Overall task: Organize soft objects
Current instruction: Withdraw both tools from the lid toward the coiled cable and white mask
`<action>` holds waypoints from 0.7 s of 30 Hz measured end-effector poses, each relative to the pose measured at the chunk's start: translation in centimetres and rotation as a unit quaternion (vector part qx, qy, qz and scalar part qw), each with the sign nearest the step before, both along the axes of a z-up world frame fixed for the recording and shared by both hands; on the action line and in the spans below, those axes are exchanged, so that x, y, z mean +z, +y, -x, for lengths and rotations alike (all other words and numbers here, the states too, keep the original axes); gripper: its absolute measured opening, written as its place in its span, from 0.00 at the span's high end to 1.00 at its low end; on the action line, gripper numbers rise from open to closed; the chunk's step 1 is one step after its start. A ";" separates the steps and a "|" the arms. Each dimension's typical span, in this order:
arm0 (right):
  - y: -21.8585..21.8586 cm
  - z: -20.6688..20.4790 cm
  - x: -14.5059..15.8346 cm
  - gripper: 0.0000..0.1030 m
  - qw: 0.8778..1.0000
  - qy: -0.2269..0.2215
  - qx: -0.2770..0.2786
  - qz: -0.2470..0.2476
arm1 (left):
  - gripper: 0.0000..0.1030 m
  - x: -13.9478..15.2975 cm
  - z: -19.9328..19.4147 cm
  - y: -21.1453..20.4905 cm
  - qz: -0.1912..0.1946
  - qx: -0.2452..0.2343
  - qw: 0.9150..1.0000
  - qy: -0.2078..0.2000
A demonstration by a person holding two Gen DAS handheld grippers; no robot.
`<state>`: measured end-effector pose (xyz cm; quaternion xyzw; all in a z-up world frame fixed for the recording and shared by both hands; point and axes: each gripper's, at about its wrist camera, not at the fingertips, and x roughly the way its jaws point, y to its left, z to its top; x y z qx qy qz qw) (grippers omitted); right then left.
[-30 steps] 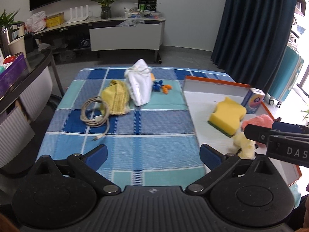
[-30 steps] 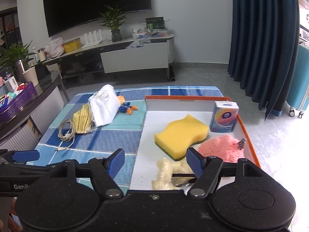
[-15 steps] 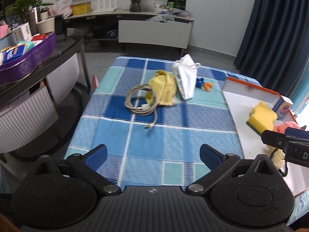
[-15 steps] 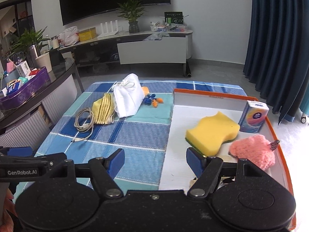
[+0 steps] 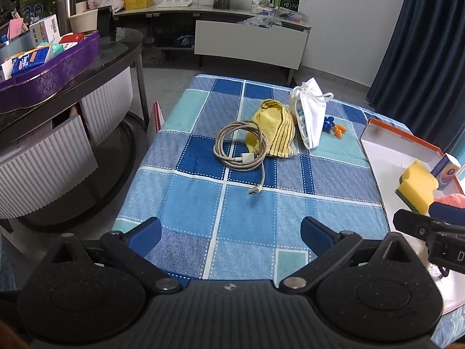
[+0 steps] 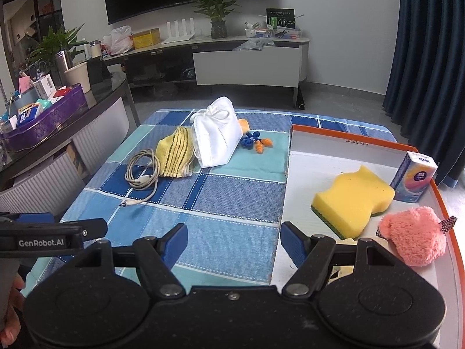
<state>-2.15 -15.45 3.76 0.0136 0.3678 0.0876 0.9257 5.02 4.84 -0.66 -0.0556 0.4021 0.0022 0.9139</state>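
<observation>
1. Both the left hand-held gripper (image 5: 229, 231) and right hand-held gripper (image 6: 231, 240) are held apart, empty, above the desk (image 5: 247, 212)
2. A next pick is judged pending: the yellow cloth (image 6: 174, 157) lies beside the white mask (image 6: 216, 141), outside the tray (image 6: 302, 157)

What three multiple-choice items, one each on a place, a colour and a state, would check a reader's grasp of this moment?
1. Where does the yellow sponge lie?
A. on the checked cloth
B. in the orange-rimmed tray
C. on the floor

2. What colour is the fluffy toy in the tray?
A. pink
B. green
C. black

3. How does the right gripper stand?
A. shut on the cable
B. shut on the white mask
C. open, with nothing between its fingers

Answers: 1 B, the sponge rests on the tray's white floor beside the tissue pack. 2 A, its pile is plainly pink. 3 C, the blue pads stand wide apart over the checked cloth, while the coiled cable and white mask lie untouched farther off.
</observation>
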 end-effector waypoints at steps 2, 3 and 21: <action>0.1 -0.2 -0.2 0.19 1.000 0.002 0.001 -0.001 | 0.00 -0.1 -0.3 0.0 -0.001 -0.001 1.000 0.001; 0.1 -0.3 -0.2 0.19 1.000 0.003 0.001 -0.001 | 0.00 -0.1 -0.4 0.0 -0.002 -0.002 1.000 0.001; 0.8 -2.4 -1.1 0.19 1.000 0.012 0.002 -0.001 | 0.00 -0.9 -3.8 0.3 -0.009 -0.013 1.000 0.005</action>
